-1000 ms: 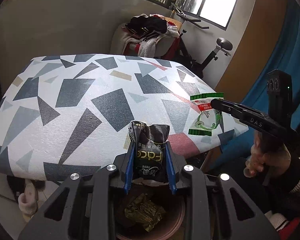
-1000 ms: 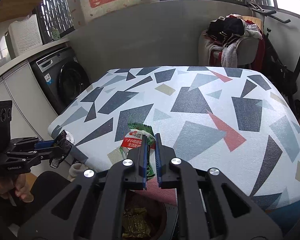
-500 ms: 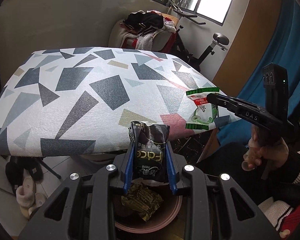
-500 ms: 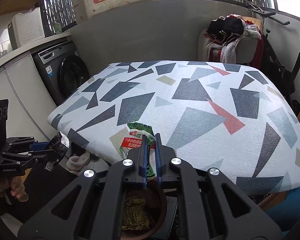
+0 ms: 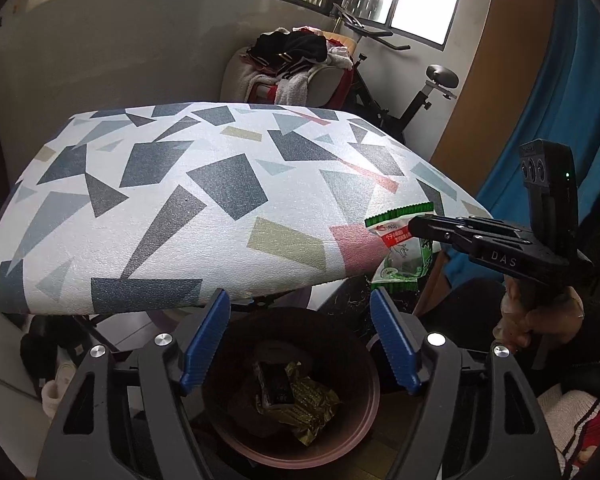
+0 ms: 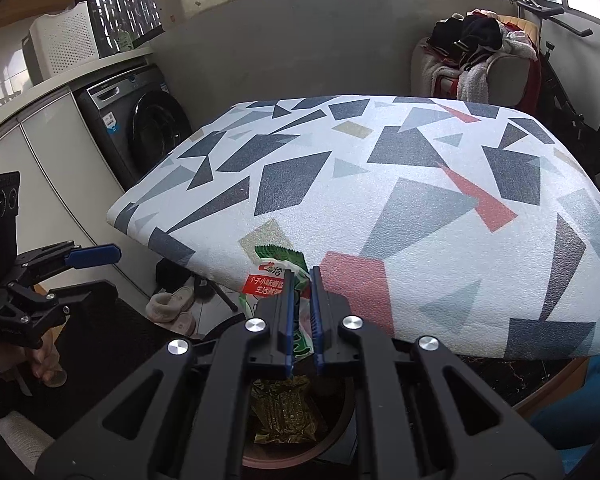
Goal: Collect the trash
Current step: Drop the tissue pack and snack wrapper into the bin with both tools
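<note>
Trash from the table is going into the round bin (image 5: 370,364) on the floor just off the table's near edge. Left gripper (image 5: 300,344) hangs directly above the bin with its blue fingers (image 5: 204,340) spread wide and nothing between them; a dark wrapper (image 5: 274,384) and a crumpled gold wrapper (image 5: 308,404) lie inside the bin.

Right gripper (image 6: 300,320) is pressed together on a green-and-white snack packet (image 6: 274,274), pinching it near its middle. The packet stands nearly upright, its long axis running top to bottom, the serrated green top edge pointing up and the lower end pointing down toward the floor. In the left wrist view the packet (image 5: 402,256) hangs beside the corner of the patterned table (image 5: 220,200), up and to the right of the bin's rim. In the right wrist view the bin (image 6: 340,412) shows just below and behind the fingers.

My judgement: the right hand is the one with work left, and the packet needs to come over the bin's mouth before the fingers part, or it may catch the rim.
</note>
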Demonstrator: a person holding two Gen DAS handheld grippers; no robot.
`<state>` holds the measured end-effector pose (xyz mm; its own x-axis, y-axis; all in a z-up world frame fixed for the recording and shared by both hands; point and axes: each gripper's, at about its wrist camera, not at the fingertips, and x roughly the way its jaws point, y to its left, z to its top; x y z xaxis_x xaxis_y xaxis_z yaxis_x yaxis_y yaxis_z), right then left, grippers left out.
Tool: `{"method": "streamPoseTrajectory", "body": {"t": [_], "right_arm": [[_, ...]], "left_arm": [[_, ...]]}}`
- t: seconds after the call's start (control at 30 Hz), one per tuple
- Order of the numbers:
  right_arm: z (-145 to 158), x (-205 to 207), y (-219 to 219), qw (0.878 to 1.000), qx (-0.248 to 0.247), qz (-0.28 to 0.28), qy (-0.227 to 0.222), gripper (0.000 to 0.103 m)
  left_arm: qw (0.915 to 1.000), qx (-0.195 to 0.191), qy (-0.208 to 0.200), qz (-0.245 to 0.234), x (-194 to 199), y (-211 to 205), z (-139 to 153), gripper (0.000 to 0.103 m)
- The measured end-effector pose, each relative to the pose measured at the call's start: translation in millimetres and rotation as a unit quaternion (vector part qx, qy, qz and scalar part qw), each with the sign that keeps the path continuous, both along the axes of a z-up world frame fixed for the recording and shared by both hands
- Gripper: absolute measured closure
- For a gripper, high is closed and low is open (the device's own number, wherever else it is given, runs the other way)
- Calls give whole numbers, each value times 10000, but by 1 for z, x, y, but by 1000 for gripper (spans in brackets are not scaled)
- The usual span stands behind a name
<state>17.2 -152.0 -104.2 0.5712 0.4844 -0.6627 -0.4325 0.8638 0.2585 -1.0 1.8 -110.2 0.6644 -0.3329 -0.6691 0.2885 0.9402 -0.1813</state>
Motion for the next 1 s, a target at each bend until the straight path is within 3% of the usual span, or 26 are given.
{"method": "streamPoseTrajectory", "body": {"t": [0.1,0.57,0.73,0.83,1.0], "right_arm": [[-11,-3,8,9998,-43,116,127,92],[-50,-11,37,9964,-336,537,561,91],[-54,-10,38,9959,-351,531,644,85],[-56,-8,38,9956,-386,496,690,73],[-54,-7,34,9969,-482,260,566,15]], "left_arm": [[9995,226,-162,146,-1,6,-1,19],[9980,80,7,622,4,26,-24,14],[9977,94,87,668,7,26,-27,14],[9976,65,100,677,7,27,-27,14],[9972,65,131,731,8,28,-28,11]]}}
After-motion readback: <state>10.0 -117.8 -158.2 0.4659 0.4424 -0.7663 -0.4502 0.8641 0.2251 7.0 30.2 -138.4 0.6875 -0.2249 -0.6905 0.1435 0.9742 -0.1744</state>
